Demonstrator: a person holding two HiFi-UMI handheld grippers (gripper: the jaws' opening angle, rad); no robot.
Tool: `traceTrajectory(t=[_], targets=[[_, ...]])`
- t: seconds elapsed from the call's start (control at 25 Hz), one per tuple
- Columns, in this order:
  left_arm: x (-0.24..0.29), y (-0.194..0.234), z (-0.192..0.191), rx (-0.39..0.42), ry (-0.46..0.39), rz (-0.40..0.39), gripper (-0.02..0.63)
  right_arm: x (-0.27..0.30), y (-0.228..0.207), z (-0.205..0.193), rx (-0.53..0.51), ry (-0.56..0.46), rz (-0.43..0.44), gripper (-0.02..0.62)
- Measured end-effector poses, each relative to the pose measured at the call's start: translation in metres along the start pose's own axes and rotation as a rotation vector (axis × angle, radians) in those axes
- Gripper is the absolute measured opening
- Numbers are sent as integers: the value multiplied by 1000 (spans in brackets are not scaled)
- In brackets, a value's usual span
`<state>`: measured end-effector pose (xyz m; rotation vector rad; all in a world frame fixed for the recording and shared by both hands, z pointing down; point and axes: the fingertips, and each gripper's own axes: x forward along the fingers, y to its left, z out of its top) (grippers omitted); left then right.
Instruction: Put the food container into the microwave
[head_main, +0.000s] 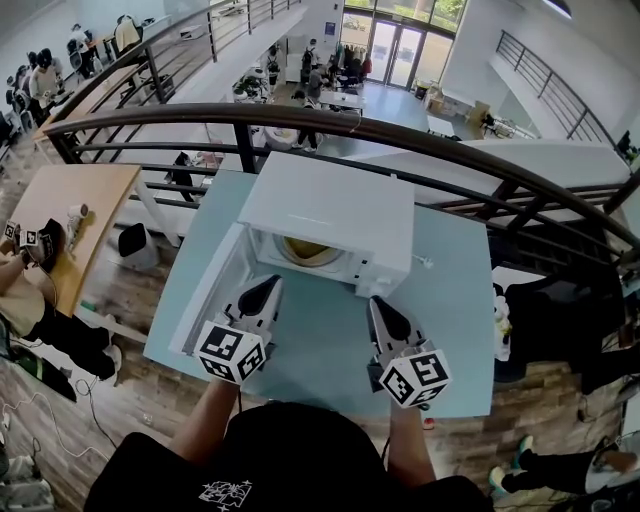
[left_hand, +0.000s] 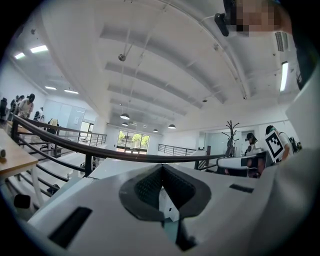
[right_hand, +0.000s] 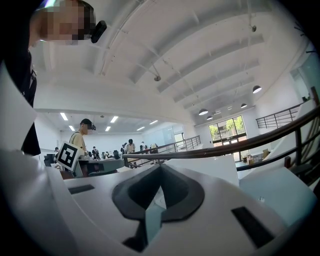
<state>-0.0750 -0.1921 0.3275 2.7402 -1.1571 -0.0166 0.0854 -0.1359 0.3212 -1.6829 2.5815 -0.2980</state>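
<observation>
Sitting inside the open microwave (head_main: 330, 205), the food container (head_main: 305, 250) shows as a pale yellowish round shape in the cavity, though it is too dim to tell bowl from lidded tub; it lies at 12 o'clock from both grippers, well clear of either set of jaws.
Left gripper (head_main: 268, 285) is at about 7 o'clock of the cavity opening and right gripper (head_main: 378, 305) at about 5 o'clock, both over the table (head_main: 450, 300); neither touches the container.
Left gripper view: left gripper (left_hand: 161, 172) has its dark ribbed pads meeting at the tips, nothing between them; right gripper view: right gripper (right_hand: 159, 172) is the same, tips together and empty.
Microwave is a white, boxy, smooth shell; its door (head_main: 215, 285) swings out toward 9 o'clock; the table is a flat pale blue top; a dark curved railing (head_main: 400, 130) runs behind at 12 o'clock.
Both forearms reach forward from 6 o'clock, marker cubes nearest the person, jaws pointing at 12 o'clock and angled slightly inward.
</observation>
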Motion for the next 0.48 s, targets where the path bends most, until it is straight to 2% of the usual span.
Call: traceTrajectory(t=[0.48], targets=[[10,8,-10,-17,16,-20,8,7,-4,-7,5,13,-14,6]])
